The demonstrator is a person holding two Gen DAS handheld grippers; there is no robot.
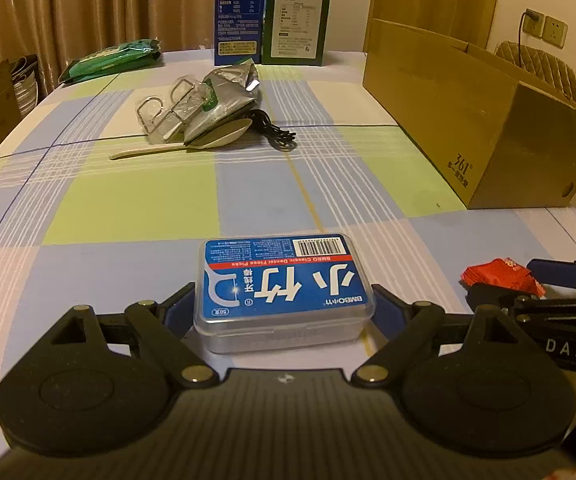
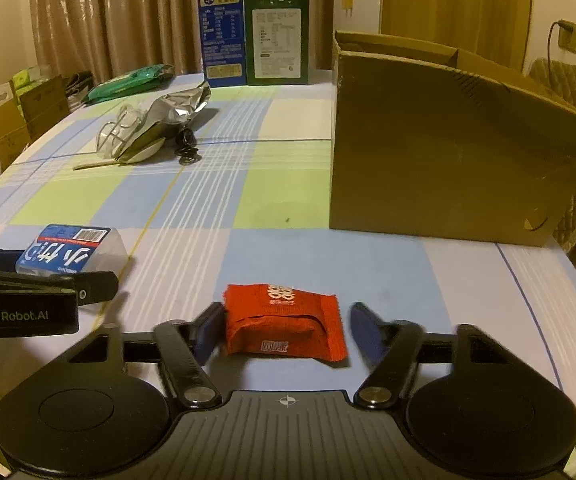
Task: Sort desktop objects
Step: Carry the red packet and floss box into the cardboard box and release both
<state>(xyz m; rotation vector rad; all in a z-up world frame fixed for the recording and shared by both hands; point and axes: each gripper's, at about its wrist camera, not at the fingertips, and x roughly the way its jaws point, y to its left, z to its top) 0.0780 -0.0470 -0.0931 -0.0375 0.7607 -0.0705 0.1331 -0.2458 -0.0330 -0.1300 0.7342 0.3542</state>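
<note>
One brown cardboard box point(image 1: 484, 120) printed "361°" stands far right on the plaid tablecloth point(image 1: 135, 208). The left gripper point(image 1: 283, 308) clamps one clear "BMBO Classic Dental Floss Picks" case point(image 1: 283, 292); near right, the right gripper point(image 2: 285, 330) brackets one red packet point(image 2: 283, 320), fingers spread.

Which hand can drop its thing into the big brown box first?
Probably the right. The right gripper straddles the red packet, and the cardboard box stands on its side. The left gripper, around the floss box, is farther off.
</note>
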